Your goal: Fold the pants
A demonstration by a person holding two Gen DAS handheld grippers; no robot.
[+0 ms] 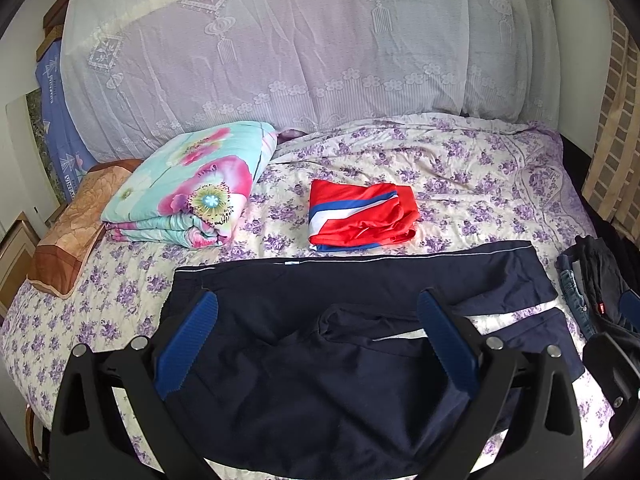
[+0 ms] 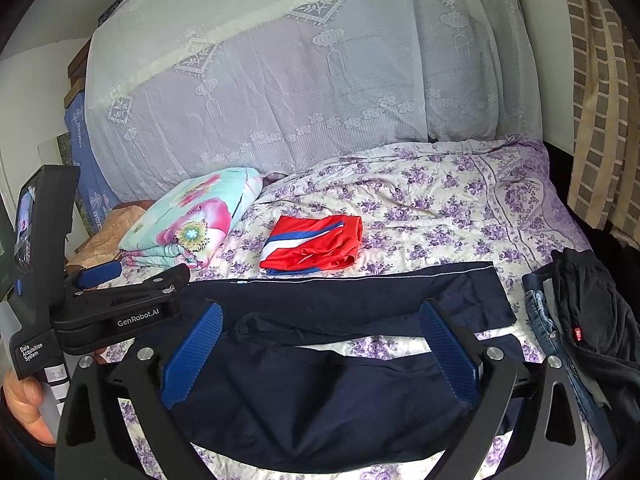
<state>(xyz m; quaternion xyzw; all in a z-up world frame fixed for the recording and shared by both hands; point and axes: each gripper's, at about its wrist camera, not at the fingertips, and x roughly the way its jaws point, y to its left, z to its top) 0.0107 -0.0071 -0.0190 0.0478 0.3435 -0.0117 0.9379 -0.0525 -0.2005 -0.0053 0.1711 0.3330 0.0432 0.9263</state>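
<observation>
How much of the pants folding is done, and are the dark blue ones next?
Done: the red shorts lie folded on the bed. In hand: nothing yet; the left gripper and right gripper are both open above the navy pants, which lie spread out, legs apart, unfolded. Left: these pants, then probably the jeans and black garment piled at the right.
</observation>
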